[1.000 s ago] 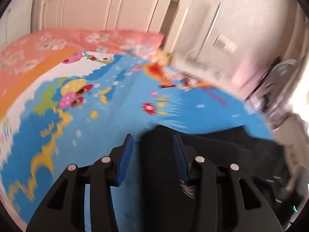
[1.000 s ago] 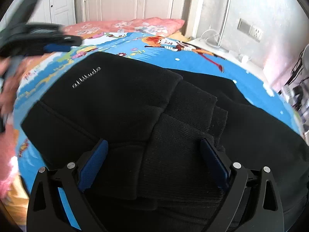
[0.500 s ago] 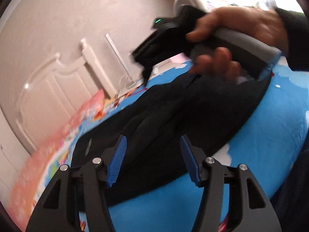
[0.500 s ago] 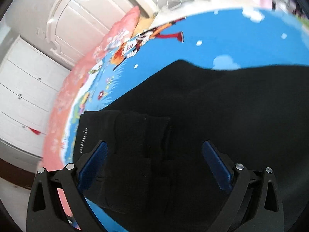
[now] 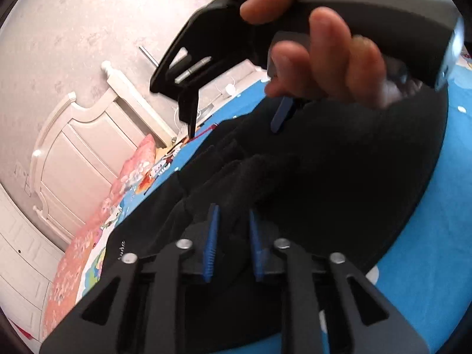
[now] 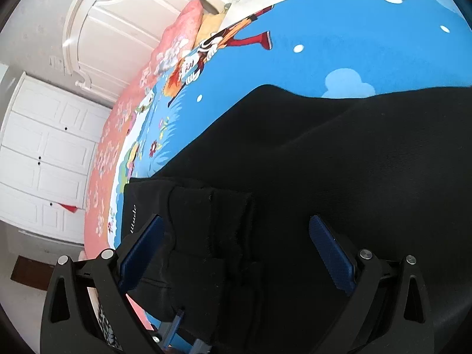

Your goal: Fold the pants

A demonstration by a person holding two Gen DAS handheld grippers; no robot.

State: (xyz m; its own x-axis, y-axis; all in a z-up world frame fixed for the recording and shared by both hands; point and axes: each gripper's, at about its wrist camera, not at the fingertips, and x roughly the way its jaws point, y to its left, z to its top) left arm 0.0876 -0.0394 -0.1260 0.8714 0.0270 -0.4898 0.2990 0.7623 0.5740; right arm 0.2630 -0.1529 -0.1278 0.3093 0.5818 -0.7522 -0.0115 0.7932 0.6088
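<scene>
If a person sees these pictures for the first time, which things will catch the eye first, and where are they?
First comes the black pants, which lie across the bright blue cartoon bedsheet and fill the lower part of both views. Next, in the left wrist view, a hand at the top holds the right hand-held gripper open above the pants. At the bottom of that view, the left hand-held gripper is closing on a fold of the black cloth.

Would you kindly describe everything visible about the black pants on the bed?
The black pants look like thick, soft knit with ribbed bands. They lie partly folded, in stacked layers, on the blue cartoon bedsheet. White lettering marks one edge. The left gripper is closing its jaws with a fold of the fabric between them; the right gripper is over the pants, jaws wide.
</scene>
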